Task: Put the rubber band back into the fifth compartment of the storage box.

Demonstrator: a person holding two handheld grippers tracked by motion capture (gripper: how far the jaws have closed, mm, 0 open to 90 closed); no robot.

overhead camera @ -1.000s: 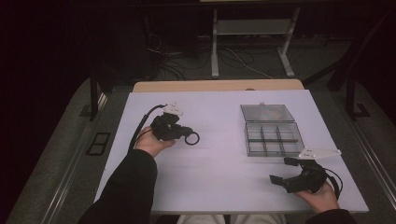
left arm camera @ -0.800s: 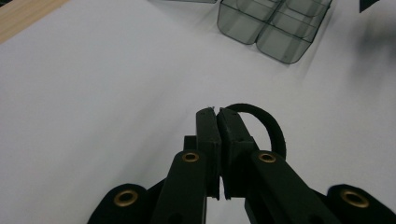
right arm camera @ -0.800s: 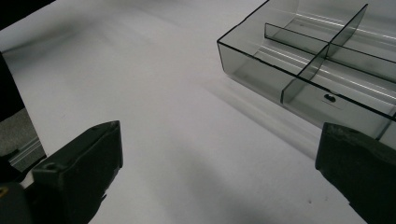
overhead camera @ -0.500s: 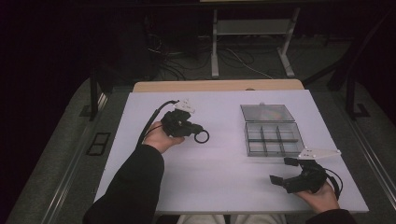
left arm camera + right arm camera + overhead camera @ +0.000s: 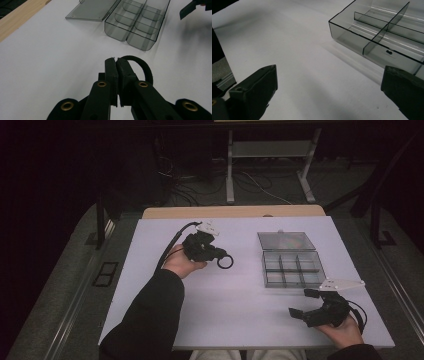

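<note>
Black ring (image 5: 225,262), a thin loop that looks like an elastic band, sits a little left of the middle of the high view, held above the white table (image 5: 240,320) by the left gripper (image 5: 216,254). In the left gripper view the two black jaws stand pressed together on the near side of the loop (image 5: 140,65), whose arc curves out to the right of the jaw tips in the lower middle of that frame. The person's left hand (image 5: 181,264) grips the tool, with a dark sleeve (image 5: 150,320) running to the bottom left of the high view and a cable (image 5: 170,247) trailing from the tool's upper left. To the right of the ring, well apart from it, a clear plastic organizer box (image 5: 292,269) rests on the table with its lid (image 5: 286,240) folded open flat behind it; its divided compartments look empty. The same box (image 5: 136,23) fills the upper middle of the left gripper view. At the lower right of the high view the right gripper (image 5: 306,304) lies low over the table in the person's right hand (image 5: 345,332), its jaws spread wide apart and holding nothing. In the right gripper view the box (image 5: 384,35) occupies the upper right corner, beyond the parted jaws.
</note>
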